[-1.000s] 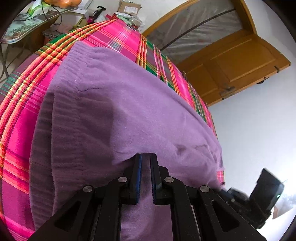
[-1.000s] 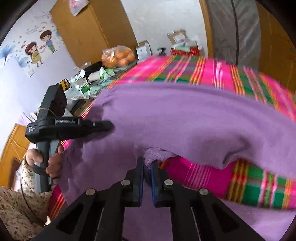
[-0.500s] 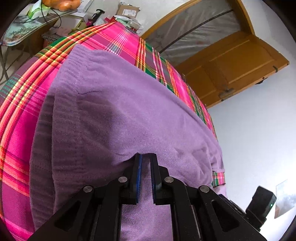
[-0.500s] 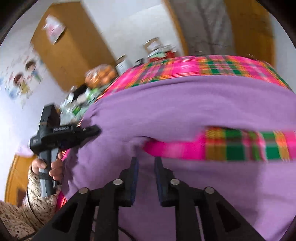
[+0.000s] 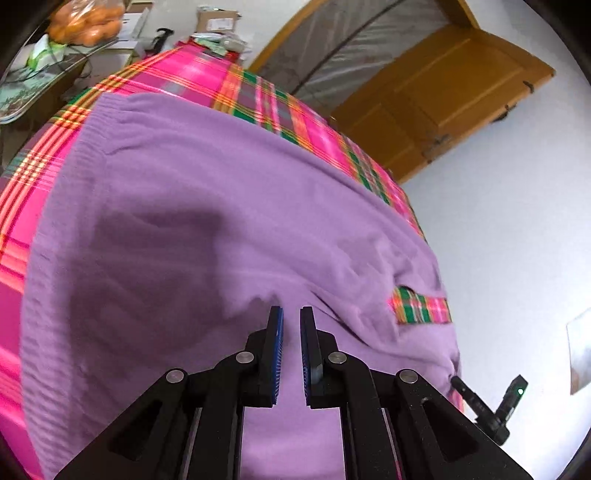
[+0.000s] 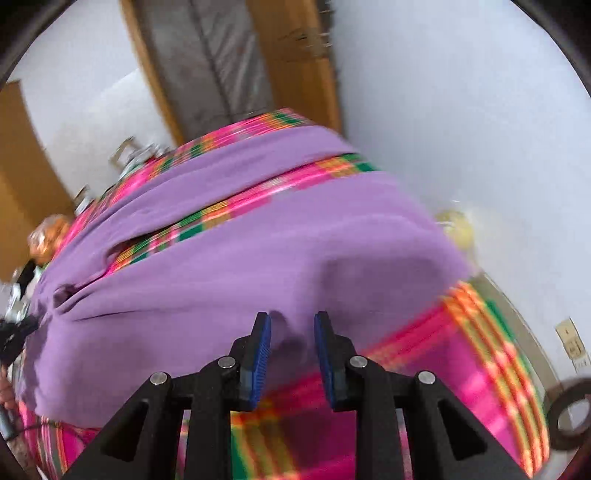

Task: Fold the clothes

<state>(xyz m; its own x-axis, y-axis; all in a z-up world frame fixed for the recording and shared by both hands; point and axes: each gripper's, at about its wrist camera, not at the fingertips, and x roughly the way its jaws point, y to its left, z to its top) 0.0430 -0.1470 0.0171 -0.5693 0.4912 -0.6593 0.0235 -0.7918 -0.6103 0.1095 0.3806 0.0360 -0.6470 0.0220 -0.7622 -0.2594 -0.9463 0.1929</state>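
A purple knit garment (image 5: 207, 206) lies spread over a pink plaid bedspread (image 5: 207, 74). My left gripper (image 5: 291, 314) sits low over its near part with the jaws almost together. Purple cloth fills the narrow gap and puckers up at the fingertips, so it looks shut on the garment. In the blurred right wrist view the garment (image 6: 229, 266) has a folded strip lying across it, with plaid showing in the slit. My right gripper (image 6: 291, 321) hangs open over the garment's near edge, nothing between its fingers. The other gripper (image 5: 495, 410) shows at the lower right.
The plaid bedspread (image 6: 461, 350) runs out to a white wall on the right. A wooden door (image 5: 443, 92) stands beyond the bed. At the far left are a side table and a bag of oranges (image 5: 85, 18). A hand (image 6: 5, 387) shows at the left edge.
My right gripper has opened, let go of the garment and swung right toward the bed's edge. The garment has dropped flatter. My left gripper keeps the same narrow gap.
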